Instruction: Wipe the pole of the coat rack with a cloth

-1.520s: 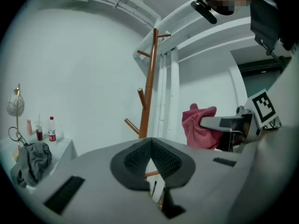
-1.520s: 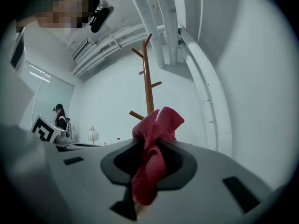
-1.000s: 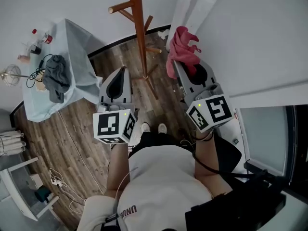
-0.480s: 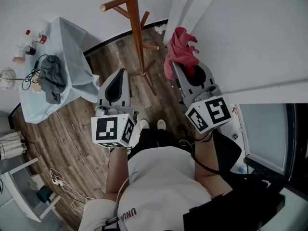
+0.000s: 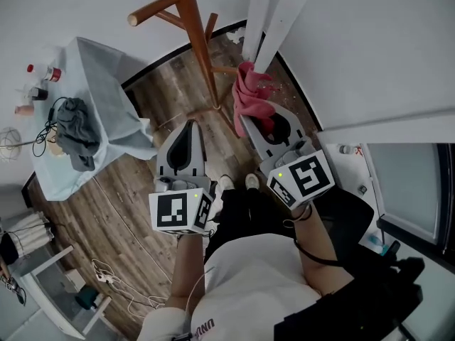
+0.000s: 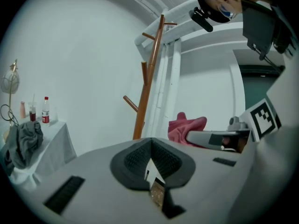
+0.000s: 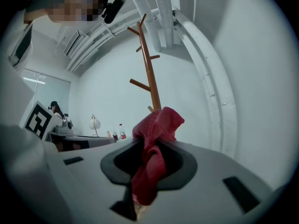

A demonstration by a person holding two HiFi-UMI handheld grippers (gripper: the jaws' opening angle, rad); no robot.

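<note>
The coat rack is a brown wooden pole with side pegs, standing on the wood floor ahead of me near the wall; it also rises in the left gripper view as the pole and in the right gripper view as the pole. My right gripper is shut on a red cloth, which bunches out past the jaws just right of the pole's foot. The same cloth hangs between the right gripper pads. My left gripper is shut with nothing in it, left of the pole; its pads meet in the left gripper view.
A table under a pale blue sheet stands at the left with a grey garment, cables and small bottles. White pipes run down the wall corner beside the rack. A power strip lies on the floor.
Both grippers have come closer to the coat rack. The red cloth, still held in the right gripper, now sits right beside the pole's lower part. The left gripper stays shut.
</note>
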